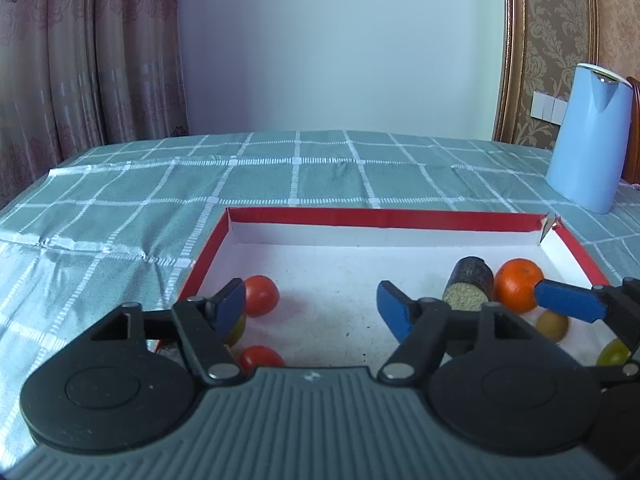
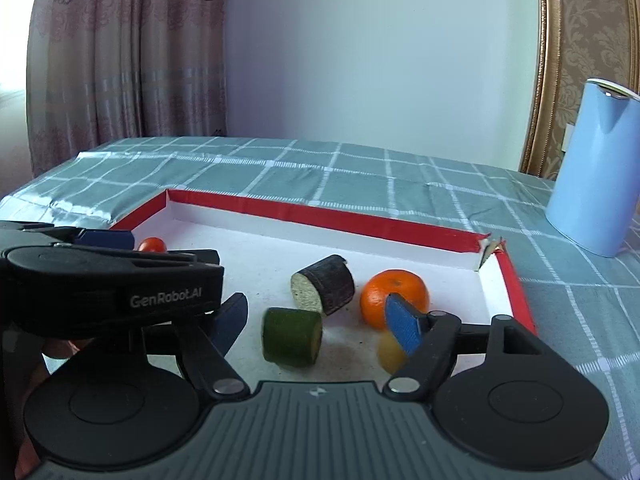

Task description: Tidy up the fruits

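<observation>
My left gripper (image 1: 312, 304) hangs low inside the tray (image 1: 384, 218) with its jaws spread wide and nothing between them, and my right gripper (image 2: 316, 316) is the same, released and empty, just beside it on my right, so that its blue finger shows at the edge of the left view. I judge both are held open like this because I am about to choose a piece to sort. Between the right fingers lies a green cut piece (image 2: 292, 336), and just beyond it a dark cut piece (image 2: 326, 290) lying on its side, pale face toward me. The orange (image 2: 394, 294) sits behind my right finger, near the tray's far right corner, with a yellowish fruit (image 2: 390, 354) half hidden under that finger. Around my left finger are two tomatoes (image 1: 260, 295), one ahead and one closer in, and a greenish fruit mostly hidden behind the pad. The middle of the tray ahead of the left tool is bare white floor, good room for moving. The red walls are low; the far right corner is torn. Outside, the checked tablecloth (image 1: 280, 176) spreads wide, with a blue kettle (image 1: 588, 140) standing well off to the right.
</observation>
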